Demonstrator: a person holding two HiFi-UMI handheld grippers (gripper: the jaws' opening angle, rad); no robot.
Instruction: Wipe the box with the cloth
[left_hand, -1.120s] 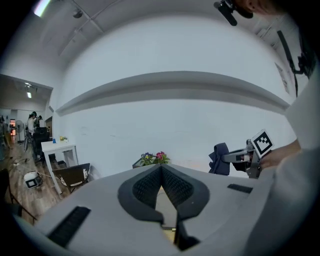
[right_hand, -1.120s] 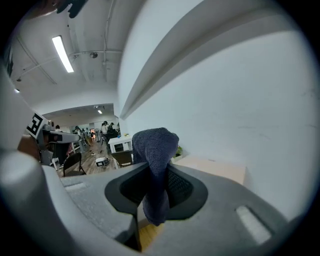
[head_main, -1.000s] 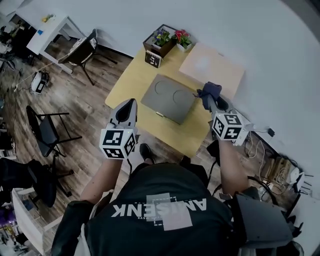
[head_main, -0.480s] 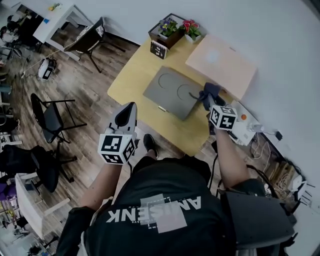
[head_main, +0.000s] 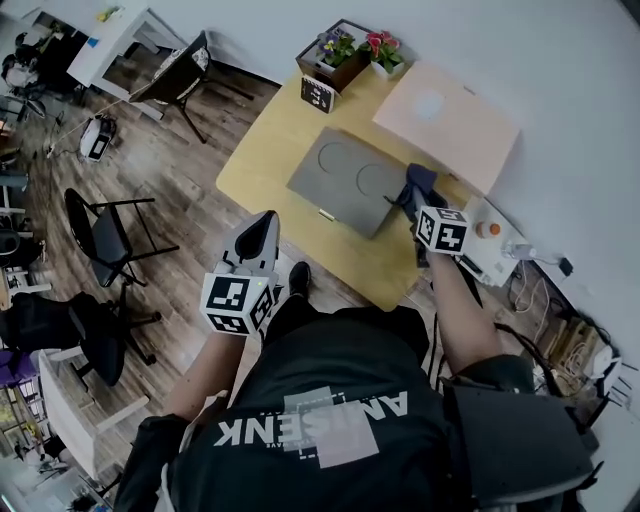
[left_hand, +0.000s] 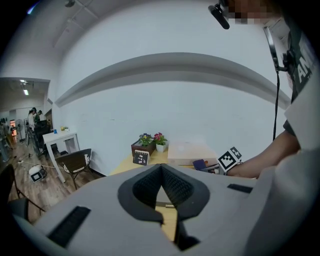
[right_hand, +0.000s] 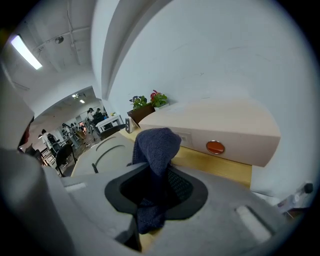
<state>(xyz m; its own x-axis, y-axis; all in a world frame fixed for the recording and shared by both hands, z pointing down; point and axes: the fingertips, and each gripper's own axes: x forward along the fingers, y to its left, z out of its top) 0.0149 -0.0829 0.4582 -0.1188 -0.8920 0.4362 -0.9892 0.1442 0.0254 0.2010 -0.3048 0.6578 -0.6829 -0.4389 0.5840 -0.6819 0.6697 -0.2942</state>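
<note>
- Right gripper view shows your right gripper (right_hand: 156, 186) clamped on the dark blue cloth (right_hand: 154, 145). The cloth is pinched between the jaws, and its free end stands up just ahead of them.
- So the pickup is done. Wiping, as far as I can judge, is hardly begun or not begun; no view shows the cloth pressed flat on any surface.
- The pale box (right_hand: 220, 127), which I take to be the one to wipe, lies ahead of these jaws and to their right, near but apart from the cloth.
- The grey flat case (right_hand: 107, 150) sits ahead and to their left.
- From the head view, the cloth (head_main: 418, 183) hangs between the case (head_main: 345, 180) and the box (head_main: 447, 120).
- Your left gripper (left_hand: 161, 172) has its jaws closed, tips together with nothing between them. It is held well back from the table (head_main: 270, 150).
</note>
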